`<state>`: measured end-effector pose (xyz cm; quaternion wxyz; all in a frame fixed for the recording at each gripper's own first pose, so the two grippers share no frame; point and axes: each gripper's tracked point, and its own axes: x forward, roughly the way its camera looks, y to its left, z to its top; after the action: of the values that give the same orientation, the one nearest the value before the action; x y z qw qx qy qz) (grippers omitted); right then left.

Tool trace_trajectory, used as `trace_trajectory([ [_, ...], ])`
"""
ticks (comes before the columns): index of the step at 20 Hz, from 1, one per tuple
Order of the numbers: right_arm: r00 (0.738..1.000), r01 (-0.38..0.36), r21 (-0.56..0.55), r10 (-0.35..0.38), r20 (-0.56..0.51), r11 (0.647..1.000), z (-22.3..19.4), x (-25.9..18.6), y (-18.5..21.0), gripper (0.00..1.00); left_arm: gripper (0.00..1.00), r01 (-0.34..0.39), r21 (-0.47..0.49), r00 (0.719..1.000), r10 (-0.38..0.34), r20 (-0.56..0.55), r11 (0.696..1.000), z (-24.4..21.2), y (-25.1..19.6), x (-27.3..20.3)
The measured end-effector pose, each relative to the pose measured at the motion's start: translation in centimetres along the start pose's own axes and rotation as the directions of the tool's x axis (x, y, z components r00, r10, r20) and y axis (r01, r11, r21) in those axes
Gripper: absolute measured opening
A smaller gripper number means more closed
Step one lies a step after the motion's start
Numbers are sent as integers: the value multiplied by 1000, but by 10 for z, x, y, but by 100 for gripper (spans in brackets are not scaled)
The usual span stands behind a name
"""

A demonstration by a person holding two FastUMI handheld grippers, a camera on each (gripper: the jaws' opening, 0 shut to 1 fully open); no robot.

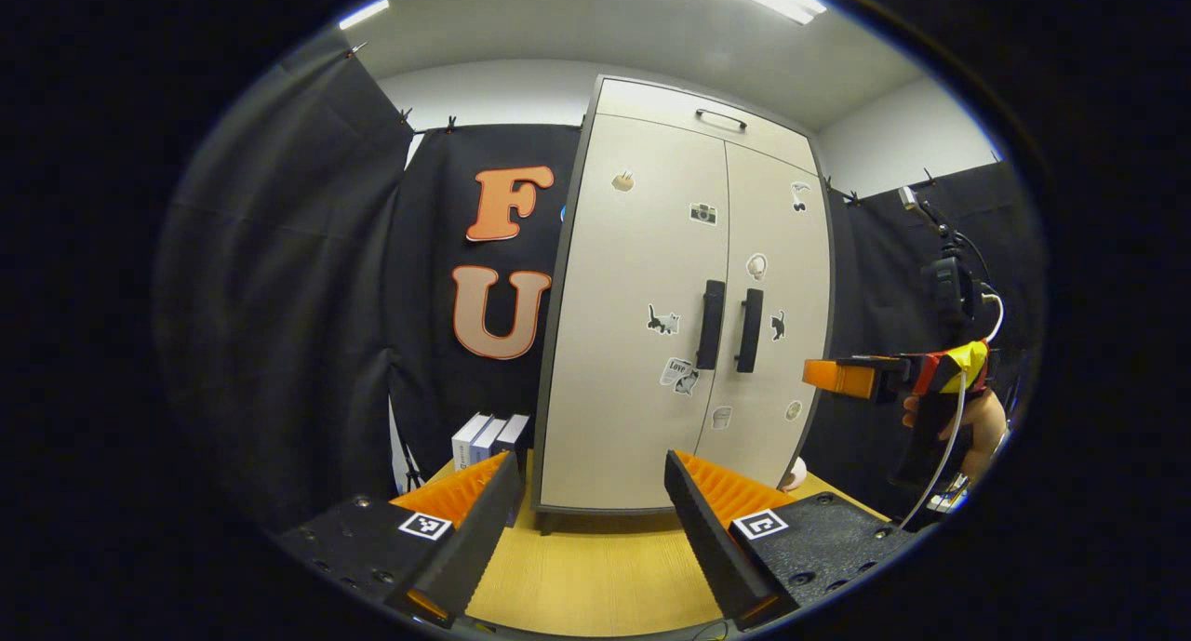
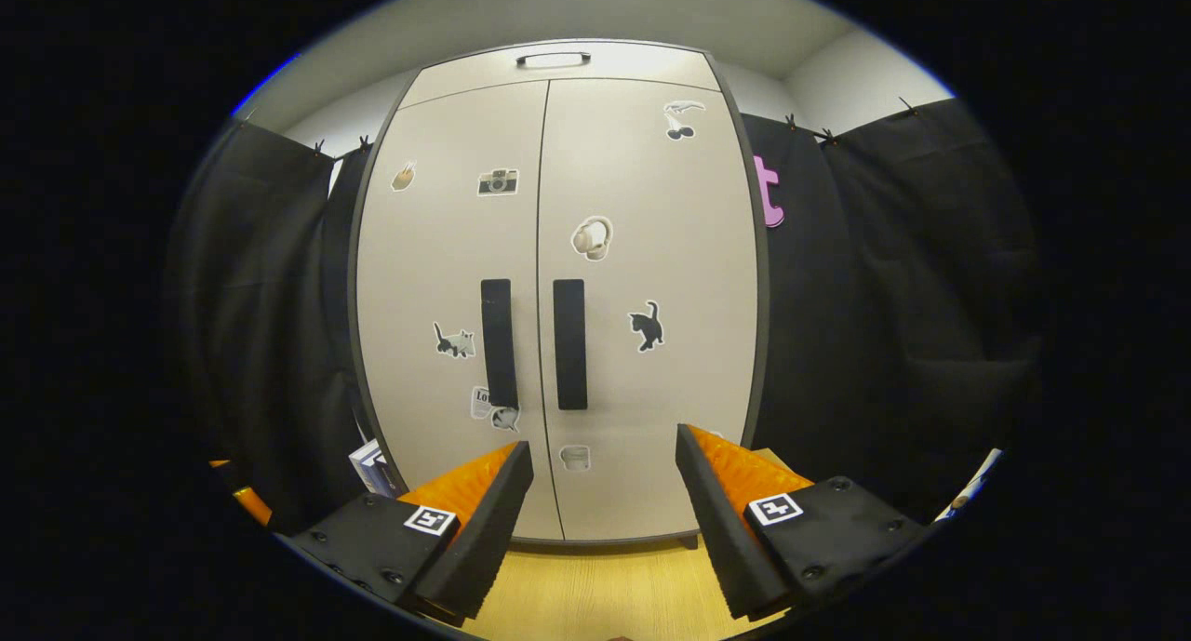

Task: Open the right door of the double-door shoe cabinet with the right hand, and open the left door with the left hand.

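Note:
The beige double-door shoe cabinet (image 1: pixel 651 325) stands on the wooden table with both doors closed. Its left door (image 2: pixel 447 278) and right door (image 2: pixel 651 278) carry stickers, and each has a black vertical handle: left handle (image 2: pixel 498 343), right handle (image 2: pixel 569 343). My left gripper (image 1: pixel 591 520) is open, well short of the cabinet and off to its left side. My right gripper (image 2: pixel 603 506) is open, facing the doors squarely, still some way in front of the right handle. The left gripper view shows the right gripper (image 1: pixel 842 379) held by a hand at the cabinet's right.
A few white and blue boxes (image 1: pixel 488 436) stand on the table left of the cabinet. The yellow wooden table (image 1: pixel 595 576) runs in front of it. A top drawer with a handle (image 2: pixel 554 60) sits above the doors. Black cloth walls surround the booth.

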<state>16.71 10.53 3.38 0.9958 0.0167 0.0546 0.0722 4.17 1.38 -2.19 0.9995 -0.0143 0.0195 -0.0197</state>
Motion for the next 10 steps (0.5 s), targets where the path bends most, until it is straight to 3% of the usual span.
trace_trajectory([
  [1, 1000, -2, -4, 2, 4, 1000, 5, 10, 4, 99, 95, -5, 0, 1000, 5, -4, 1000, -2, 3, 4],
  [2, 1000, -5, -11, 5, 12, 1000, 11, 21, 7, 94, 95, -10, -1, 1000, 10, -7, 1000, -3, 6, 7],
  [3, 1000, -4, -19, 4, 21, 1000, 17, 31, 10, 98, 95, -15, -1, 1000, 15, -7, 1000, -3, 9, 11],
  [4, 1000, -2, -26, 3, 29, 1000, 22, 42, 12, 93, 95, -21, -1, 1000, 21, -7, 1000, -2, 13, 14],
  [6, 999, -6, -18, 7, 36, 1000, 28, 64, 18, 98, 95, -36, 4, 999, 36, -13, 999, -5, 20, 20],
  [10, 1000, -9, -5, 9, 23, 1000, 28, 99, 25, 98, 95, -62, 19, 998, 63, -23, 998, -6, 32, 34],
])
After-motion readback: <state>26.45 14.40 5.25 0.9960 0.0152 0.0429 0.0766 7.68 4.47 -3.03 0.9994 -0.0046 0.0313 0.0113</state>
